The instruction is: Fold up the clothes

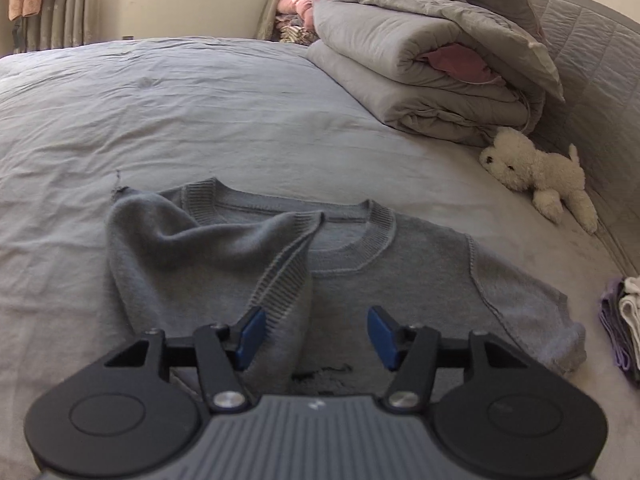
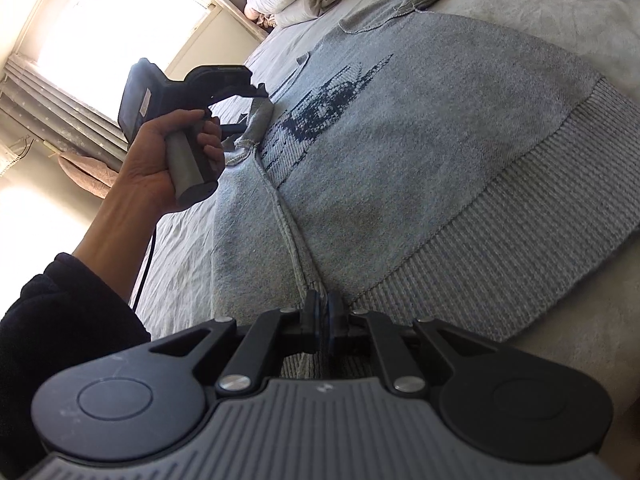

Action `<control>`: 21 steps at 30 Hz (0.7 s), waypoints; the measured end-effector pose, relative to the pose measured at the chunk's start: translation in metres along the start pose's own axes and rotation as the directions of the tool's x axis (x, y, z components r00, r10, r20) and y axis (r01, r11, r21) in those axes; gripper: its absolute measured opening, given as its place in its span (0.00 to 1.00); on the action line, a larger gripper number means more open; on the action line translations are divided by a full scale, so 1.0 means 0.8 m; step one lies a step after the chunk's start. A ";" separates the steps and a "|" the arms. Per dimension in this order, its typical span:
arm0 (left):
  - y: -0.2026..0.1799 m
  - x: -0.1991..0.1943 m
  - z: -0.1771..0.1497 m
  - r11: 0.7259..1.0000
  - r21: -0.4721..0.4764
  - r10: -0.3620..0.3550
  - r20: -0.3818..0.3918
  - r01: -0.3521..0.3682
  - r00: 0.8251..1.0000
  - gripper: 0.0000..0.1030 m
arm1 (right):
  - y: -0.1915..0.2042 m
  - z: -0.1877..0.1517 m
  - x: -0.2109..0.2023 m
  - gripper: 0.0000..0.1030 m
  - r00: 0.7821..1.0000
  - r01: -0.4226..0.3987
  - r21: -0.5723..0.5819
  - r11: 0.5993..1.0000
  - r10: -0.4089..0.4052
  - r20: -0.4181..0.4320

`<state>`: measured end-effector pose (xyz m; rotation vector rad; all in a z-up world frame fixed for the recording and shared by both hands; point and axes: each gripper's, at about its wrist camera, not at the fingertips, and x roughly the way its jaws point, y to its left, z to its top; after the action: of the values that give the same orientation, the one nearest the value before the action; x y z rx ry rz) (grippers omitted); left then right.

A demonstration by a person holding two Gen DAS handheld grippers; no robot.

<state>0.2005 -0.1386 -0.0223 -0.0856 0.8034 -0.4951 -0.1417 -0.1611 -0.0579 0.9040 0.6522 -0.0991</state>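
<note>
Sweater (image 1: 360, 264) flat on bed, left jaws apart, right jaws pinching its hem.

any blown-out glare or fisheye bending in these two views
Right wrist view: the bright window is blown out to white, and the grey knitted sweater bulges like a dome. Left wrist view: even light, and the grey bed sheet curves downward at the edges.

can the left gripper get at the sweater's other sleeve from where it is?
Probably yes. The left gripper hangs open over the grey sweater, and the unfolded sleeve lies flat on the bed with nothing between them. The right gripper is shut on the hem, elsewhere.
</note>
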 end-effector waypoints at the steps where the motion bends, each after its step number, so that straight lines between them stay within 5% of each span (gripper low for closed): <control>1: -0.007 0.000 -0.003 0.999 0.011 -0.046 -0.012 0.046 0.999 0.56 | -0.001 0.000 0.000 0.06 1.000 -0.001 0.002 1.000 0.001 -0.002; 6: -0.024 -0.017 -0.011 0.982 0.044 -0.184 -0.025 0.185 0.983 0.57 | -0.005 0.004 -0.001 0.06 1.000 -0.009 0.018 1.000 0.009 -0.014; 10: 0.019 -0.043 0.003 0.994 -0.059 -0.080 0.119 0.088 0.990 0.62 | -0.007 0.005 0.001 0.06 1.000 -0.014 0.023 1.000 0.014 -0.021; 15: 0.055 -0.017 0.003 0.992 -0.128 0.001 0.020 0.001 1.000 0.62 | -0.006 0.005 0.001 0.06 1.000 -0.013 0.022 1.000 0.013 -0.021; 18: 0.047 -0.006 -0.011 0.993 -0.116 -0.030 0.004 0.030 1.000 0.62 | -0.004 0.005 0.001 0.06 1.000 -0.008 0.012 1.000 0.008 -0.016; 21: 0.026 -0.012 -0.023 0.987 -0.072 -0.146 0.018 0.147 0.989 0.62 | -0.002 0.005 0.001 0.08 1.000 -0.003 0.007 1.000 0.003 -0.010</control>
<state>0.1903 -0.1136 -0.0340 -0.2167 0.8063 -0.6031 -0.1396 -0.1654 -0.0576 0.9126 0.6599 -0.0943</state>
